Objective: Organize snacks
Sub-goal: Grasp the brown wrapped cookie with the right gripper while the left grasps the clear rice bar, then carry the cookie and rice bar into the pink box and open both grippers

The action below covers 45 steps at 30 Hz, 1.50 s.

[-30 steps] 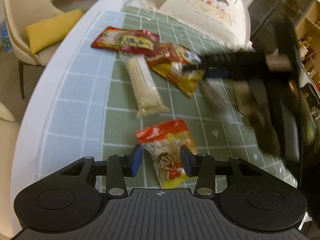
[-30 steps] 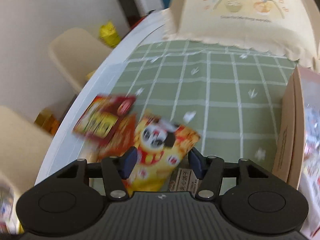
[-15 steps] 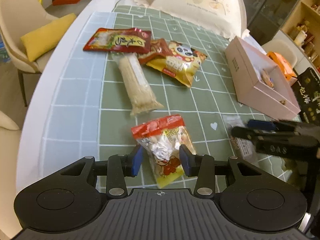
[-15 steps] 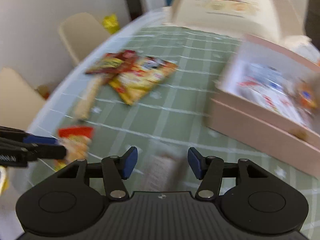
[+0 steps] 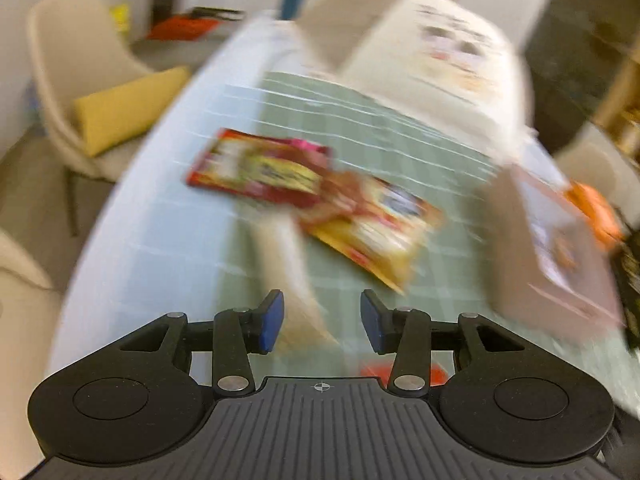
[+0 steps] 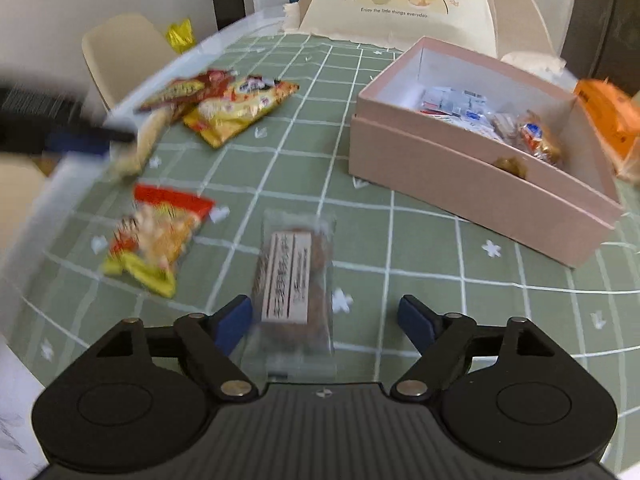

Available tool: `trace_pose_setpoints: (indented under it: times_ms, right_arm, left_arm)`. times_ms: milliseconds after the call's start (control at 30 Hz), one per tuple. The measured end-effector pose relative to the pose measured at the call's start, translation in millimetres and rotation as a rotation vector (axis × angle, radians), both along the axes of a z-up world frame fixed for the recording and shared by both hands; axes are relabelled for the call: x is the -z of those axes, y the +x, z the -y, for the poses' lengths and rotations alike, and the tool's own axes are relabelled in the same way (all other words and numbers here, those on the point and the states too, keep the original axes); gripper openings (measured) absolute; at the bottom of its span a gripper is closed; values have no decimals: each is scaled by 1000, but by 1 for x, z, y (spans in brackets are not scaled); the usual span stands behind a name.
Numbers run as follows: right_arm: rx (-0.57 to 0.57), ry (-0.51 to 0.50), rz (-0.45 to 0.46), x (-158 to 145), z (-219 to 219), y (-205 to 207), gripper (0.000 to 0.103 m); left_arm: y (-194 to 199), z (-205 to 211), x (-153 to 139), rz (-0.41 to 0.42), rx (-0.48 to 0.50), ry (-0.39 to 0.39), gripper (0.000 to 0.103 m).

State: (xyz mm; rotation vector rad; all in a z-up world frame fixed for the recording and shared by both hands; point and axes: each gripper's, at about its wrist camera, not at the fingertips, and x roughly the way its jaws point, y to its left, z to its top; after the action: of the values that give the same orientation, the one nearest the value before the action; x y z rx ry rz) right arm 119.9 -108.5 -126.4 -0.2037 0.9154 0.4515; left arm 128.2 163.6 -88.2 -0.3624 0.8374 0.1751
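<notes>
A clear-wrapped brown snack bar [image 6: 294, 280] lay flat on the green checked surface [image 6: 420, 264], its near end between the blue fingers [image 6: 234, 322] of the right gripper [image 6: 326, 324]. Those fingers were spreading wider, and neither pad pressed on the wrapper. Just left of the bar sat a red-and-yellow snack bag [image 6: 156, 236]. Farther back lay a yellow bag [image 6: 236, 110], a red packet [image 6: 176, 92] and a pale long pack [image 6: 142, 146], overlapping in a loose pile. To the right stood an open pink box [image 6: 472, 184] with several wrapped snacks inside.

The left wrist view was heavily blurred. The left gripper [image 5: 322, 322] hung above the surface with its fingers [image 5: 272, 320] partly spread and nothing pinched between them; the pale pack's end lay below the gap.
</notes>
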Motion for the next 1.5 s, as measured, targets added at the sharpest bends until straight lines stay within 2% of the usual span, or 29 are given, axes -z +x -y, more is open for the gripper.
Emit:
trace_pose_setpoints:
  times_ms: [67, 167, 267, 400, 533, 600, 667, 700, 933, 1067, 1100, 1133, 1200, 1267, 1333, 1400, 1500]
  right_arm:
    - [27, 5, -12, 1, 2, -3, 86]
    - [35, 9, -27, 0, 6, -4, 86]
    - [22, 8, -28, 0, 7, -4, 86]
    - [0, 11, -22, 0, 7, -5, 83]
    - [-11, 11, -3, -1, 0, 1, 77]
    - [-26, 14, 2, -3, -6, 5, 66]
    - [-57, 12, 4, -6, -13, 6, 40]
    - [-74, 7, -2, -8, -16, 6, 38]
    - [-84, 48, 2, -34, 2, -12, 37]
    - [-54, 52, 35, -50, 29, -25, 37]
    - [-40, 51, 41, -53, 37, -28, 37]
    - [-25, 48, 48, -55, 45, -31, 37]
    - [5, 36, 65, -59, 59, -36, 37]
    - [36, 25, 80, -64, 74, -40, 37]
    - [70, 19, 95, -70, 89, -44, 37]
    - [95, 20, 105, -74, 100, -44, 37]
    - [135, 38, 99, -79, 113, -39, 37]
  left_arm:
    - [20, -8, 8, -24, -28, 13, 47]
    - [42, -7, 23, -72, 6, 47, 44]
    - [36, 6, 23, -70, 71, 159, 38]
    - [-4, 25, 21, -69, 179, 110, 34]
    - [-49, 52, 23, -93, 249, 107, 33]
    - [-62, 62, 22, -101, 264, 97, 34]
    - [-66, 68, 23, -105, 270, 87, 34]
    - [-67, 70, 23, -107, 275, 91, 35]
    - [-48, 72, 21, -162, 263, 69, 35]
    - [-47, 83, 21, -181, 281, 142, 34]
    - [-48, 86, 20, -190, 285, 150, 34]
    - [-51, 87, 17, -190, 287, 126, 33]
    - [-64, 88, 0, -104, 304, 56, 33]
    - [-73, 95, -28, -17, 330, 43, 33]
    - [-70, 100, -60, 77, 369, -24, 33]
    - [-52, 109, -90, 152, 415, -73, 33]
    - [-9, 135, -121, 207, 477, -73, 33]
